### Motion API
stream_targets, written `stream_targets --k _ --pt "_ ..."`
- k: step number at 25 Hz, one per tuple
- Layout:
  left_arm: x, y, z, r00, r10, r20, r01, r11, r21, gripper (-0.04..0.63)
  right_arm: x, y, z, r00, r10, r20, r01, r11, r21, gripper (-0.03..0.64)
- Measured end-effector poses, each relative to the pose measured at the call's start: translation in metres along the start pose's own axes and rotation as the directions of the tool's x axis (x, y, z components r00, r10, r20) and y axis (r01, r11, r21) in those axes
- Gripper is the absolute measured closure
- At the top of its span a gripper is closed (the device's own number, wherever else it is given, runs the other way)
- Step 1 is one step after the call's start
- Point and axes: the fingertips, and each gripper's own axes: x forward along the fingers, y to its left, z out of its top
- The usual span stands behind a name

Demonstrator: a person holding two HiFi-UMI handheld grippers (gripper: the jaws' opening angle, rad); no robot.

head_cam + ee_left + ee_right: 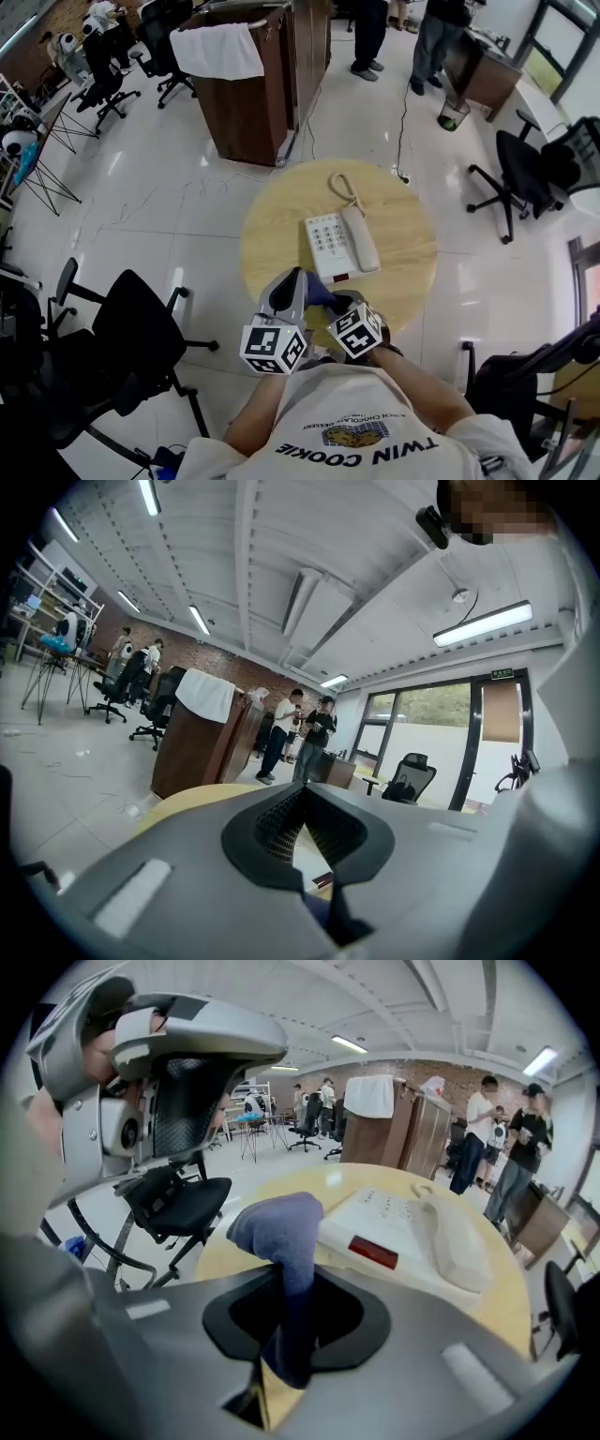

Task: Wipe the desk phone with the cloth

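A white desk phone (339,246) with its handset on the cradle lies in the middle of a round wooden table (272,225). Both grippers hover over the table's near edge, just short of the phone. My right gripper (336,302) is shut on a blue cloth (319,292). In the right gripper view the cloth (281,1227) sticks up out of the right gripper (291,1288) and flops over, with the phone (412,1232) just beyond it. My left gripper (287,289) is tilted upward with its jaws shut on nothing. In its own view the left gripper (302,803) points at the room and ceiling.
A black office chair (141,328) stands left of the table, and another (520,173) at the right. A wooden counter (253,84) with a white cloth draped on it is behind. Several people stand at the far end. The phone's cord (345,187) lies on the table.
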Motion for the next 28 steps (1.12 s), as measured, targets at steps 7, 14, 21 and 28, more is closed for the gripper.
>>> stream_targets --k 7,14,21,28 --pt "0.009 -0.021 -0.008 0.998 -0.053 -0.025 0.053 0.999 0.01 0.603 -0.012 -0.021 -0.022 0.998 -0.056 -0.01 0.057 0.997 0.055 0.552" --pt "0.016 -0.032 -0.014 0.996 -0.081 -0.042 0.081 0.997 0.015 0.603 -0.024 -0.051 -0.046 0.993 -0.113 -0.034 0.116 0.987 0.114 0.552" --pt "0.024 -0.044 -0.017 0.992 -0.111 -0.054 0.112 0.993 0.02 0.603 -0.038 -0.078 -0.068 0.984 -0.168 -0.054 0.175 0.97 0.167 0.552" --pt "0.032 -0.05 -0.017 0.99 -0.126 -0.061 0.128 0.991 0.024 0.603 -0.053 -0.109 -0.092 0.971 -0.225 -0.08 0.238 0.941 0.241 0.552"
